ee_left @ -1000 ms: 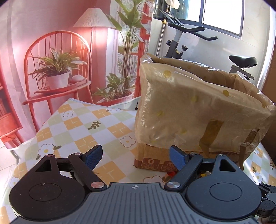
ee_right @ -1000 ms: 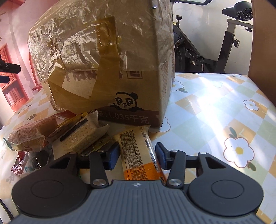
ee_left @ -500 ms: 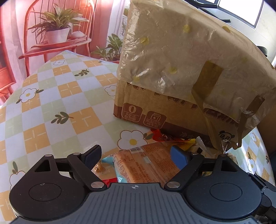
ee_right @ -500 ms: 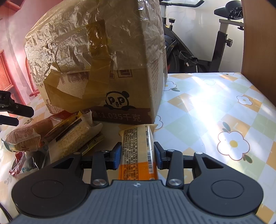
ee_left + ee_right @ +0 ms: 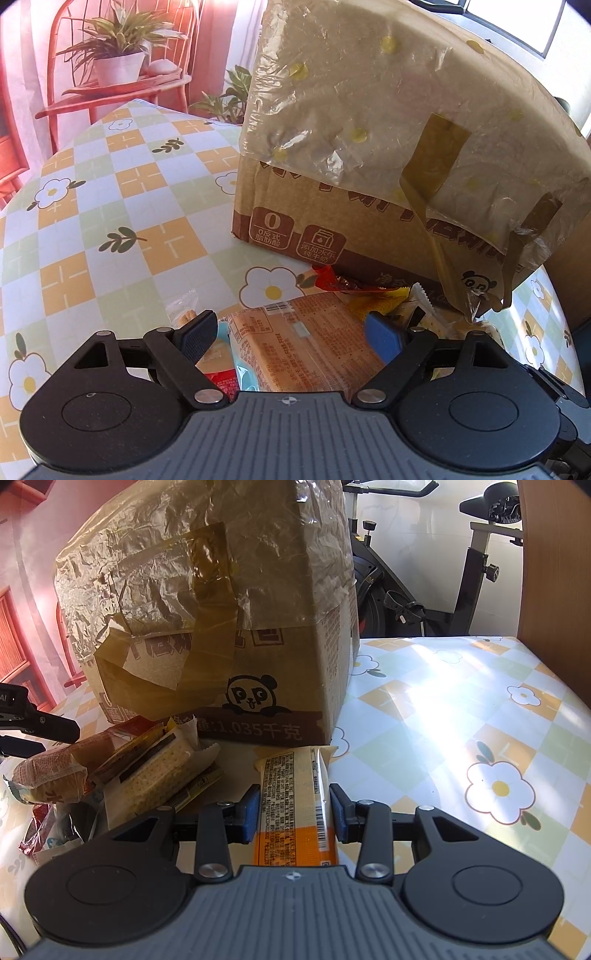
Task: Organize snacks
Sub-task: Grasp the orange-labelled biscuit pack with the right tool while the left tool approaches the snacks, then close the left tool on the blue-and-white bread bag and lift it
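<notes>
A big tape-covered cardboard box (image 5: 369, 147) stands on the checked flower tablecloth (image 5: 92, 203). Snack packets lie piled at its foot. My left gripper (image 5: 290, 328) is open wide just above an orange-brown bread packet (image 5: 306, 354) that lies between its fingers; I see no pad touching it. In the right wrist view the same box (image 5: 221, 609) fills the back. My right gripper (image 5: 294, 810) is shut on a long yellow-orange snack packet (image 5: 291, 775), both pads pressing its sides. A cracker packet (image 5: 155, 775) and a bread packet (image 5: 51, 771) lie to its left.
A red wrapper (image 5: 332, 282) and yellow packets poke out at the box's base. An exercise bike (image 5: 406, 590) and a wooden panel (image 5: 554, 572) stand behind the table on the right. A red chair with a potted plant (image 5: 118, 66) is past the far left edge.
My left gripper has sunk and tipped down from the box's side to the snack pile. My right jaws have narrowed onto the long packet, which now stands straighter between them.
</notes>
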Demonstrator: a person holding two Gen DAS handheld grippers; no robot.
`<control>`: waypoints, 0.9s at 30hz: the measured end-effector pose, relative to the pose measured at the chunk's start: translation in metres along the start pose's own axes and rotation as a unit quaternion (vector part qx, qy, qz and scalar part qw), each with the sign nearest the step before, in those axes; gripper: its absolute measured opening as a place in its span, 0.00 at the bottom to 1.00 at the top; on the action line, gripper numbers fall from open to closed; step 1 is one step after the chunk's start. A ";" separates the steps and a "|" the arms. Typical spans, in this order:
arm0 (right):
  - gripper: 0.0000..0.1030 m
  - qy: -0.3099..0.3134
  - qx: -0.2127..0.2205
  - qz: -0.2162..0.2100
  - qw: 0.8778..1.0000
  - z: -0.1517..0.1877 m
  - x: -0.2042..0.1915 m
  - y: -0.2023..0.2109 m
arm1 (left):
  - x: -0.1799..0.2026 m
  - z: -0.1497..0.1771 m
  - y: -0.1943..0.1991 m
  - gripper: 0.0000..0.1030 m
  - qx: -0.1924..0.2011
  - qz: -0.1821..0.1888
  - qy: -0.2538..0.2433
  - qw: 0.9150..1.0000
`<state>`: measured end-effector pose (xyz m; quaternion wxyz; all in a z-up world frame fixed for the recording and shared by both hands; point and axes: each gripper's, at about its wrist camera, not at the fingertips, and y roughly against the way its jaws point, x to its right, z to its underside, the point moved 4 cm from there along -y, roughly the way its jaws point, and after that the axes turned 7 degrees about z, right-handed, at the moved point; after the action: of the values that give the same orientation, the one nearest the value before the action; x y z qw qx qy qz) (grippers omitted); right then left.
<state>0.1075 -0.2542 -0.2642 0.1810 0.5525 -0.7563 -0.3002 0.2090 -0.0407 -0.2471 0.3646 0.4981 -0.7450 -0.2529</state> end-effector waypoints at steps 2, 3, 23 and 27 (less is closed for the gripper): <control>0.39 0.000 0.000 0.000 1.000 0.000 0.000 0.000 | 0.000 0.002 -0.002 0.86 -0.002 0.000 0.002 1.000; 0.39 0.000 0.000 0.000 1.000 0.000 0.000 0.000 | 0.000 0.003 -0.003 0.87 -0.003 -0.001 0.003 1.000; 0.39 0.000 0.000 0.000 1.000 0.000 0.000 0.000 | 0.003 0.008 -0.014 0.91 -0.014 0.029 0.040 0.999; 0.39 0.000 0.000 0.000 1.000 0.000 0.000 0.000 | 0.007 0.011 -0.018 0.93 -0.018 0.026 0.032 0.999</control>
<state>0.1073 -0.2544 -0.2643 0.1806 0.5529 -0.7561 -0.3000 0.2087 -0.0533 -0.2649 0.4037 0.4798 -0.7411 -0.2401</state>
